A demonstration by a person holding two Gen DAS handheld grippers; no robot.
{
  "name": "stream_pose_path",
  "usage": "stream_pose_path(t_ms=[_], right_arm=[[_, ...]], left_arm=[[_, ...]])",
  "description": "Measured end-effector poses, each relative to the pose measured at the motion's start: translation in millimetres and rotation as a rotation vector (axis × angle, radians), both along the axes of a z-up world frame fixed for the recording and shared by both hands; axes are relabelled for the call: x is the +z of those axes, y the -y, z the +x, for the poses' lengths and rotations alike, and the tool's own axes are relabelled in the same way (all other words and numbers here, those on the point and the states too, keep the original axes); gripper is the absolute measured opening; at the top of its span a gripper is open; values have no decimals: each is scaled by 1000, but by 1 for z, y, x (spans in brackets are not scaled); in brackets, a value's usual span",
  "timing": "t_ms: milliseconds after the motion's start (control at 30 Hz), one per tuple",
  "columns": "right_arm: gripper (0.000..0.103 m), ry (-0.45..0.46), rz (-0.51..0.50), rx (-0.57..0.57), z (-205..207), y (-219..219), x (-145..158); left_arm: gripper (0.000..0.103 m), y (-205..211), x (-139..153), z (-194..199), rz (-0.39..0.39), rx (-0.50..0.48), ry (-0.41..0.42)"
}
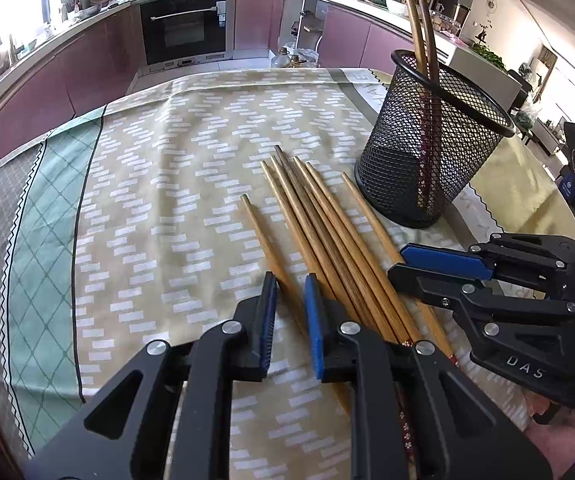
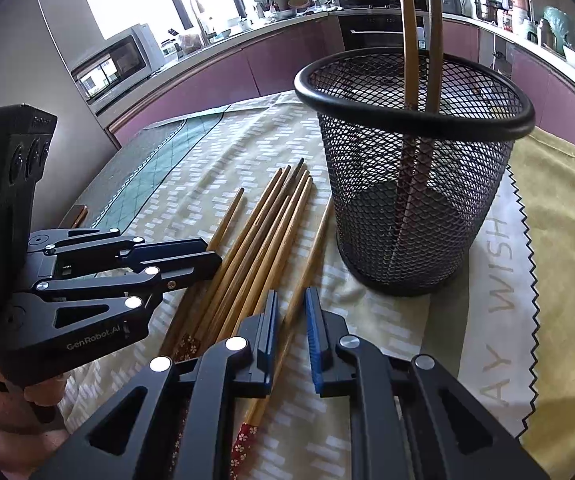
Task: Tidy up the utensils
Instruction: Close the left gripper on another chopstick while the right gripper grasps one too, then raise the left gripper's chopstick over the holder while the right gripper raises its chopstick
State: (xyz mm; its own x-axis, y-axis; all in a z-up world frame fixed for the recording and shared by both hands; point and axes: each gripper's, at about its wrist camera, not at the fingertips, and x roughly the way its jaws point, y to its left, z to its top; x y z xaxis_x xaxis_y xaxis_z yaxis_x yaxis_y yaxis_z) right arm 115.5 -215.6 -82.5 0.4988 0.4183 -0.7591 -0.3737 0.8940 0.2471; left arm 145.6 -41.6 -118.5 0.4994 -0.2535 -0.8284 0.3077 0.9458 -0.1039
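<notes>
Several wooden chopsticks (image 1: 319, 236) lie side by side on the patterned tablecloth; they also show in the right wrist view (image 2: 255, 240). A black mesh holder (image 1: 431, 140) stands upright to their right with two chopsticks (image 1: 421, 32) in it; it shows again in the right wrist view (image 2: 415, 168). My left gripper (image 1: 290, 292) is open, its jaws low over the leftmost chopstick (image 1: 263, 240). My right gripper (image 2: 291, 308) is open, its jaws on either side of the rightmost chopstick (image 2: 307, 264). Each gripper shows in the other's view, the right one (image 1: 399, 260) and the left one (image 2: 211, 252).
The tablecloth (image 1: 167, 184) covers the table, with a yellow cloth (image 2: 567, 240) at the right. Kitchen counters, an oven (image 1: 185, 28) and purple cabinets run behind the table. A small brown object (image 2: 75, 216) lies at the table's left edge.
</notes>
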Motion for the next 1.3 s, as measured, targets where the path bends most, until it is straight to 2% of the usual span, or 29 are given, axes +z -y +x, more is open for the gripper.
stream_pose_path(t_ms=[133,367,533,867,1300], right_arm=[[6,-19,54,-24,0,10,-2],[6,-11,101,-10,-7,17,6],[6,15,140,33,-14,17,19],[6,105,213,86,-32,25,51],[6,259,294,57,-52,58,95]], left_arm=[[10,-2,0,-1,-22,28,0],[7,-12,1,-7,-81,62,-12],[7,-16,13,-18,-110,53,10],[7,-23,64,-43,-216,-24,97],[7,-34,132,-77,-355,-121,224]])
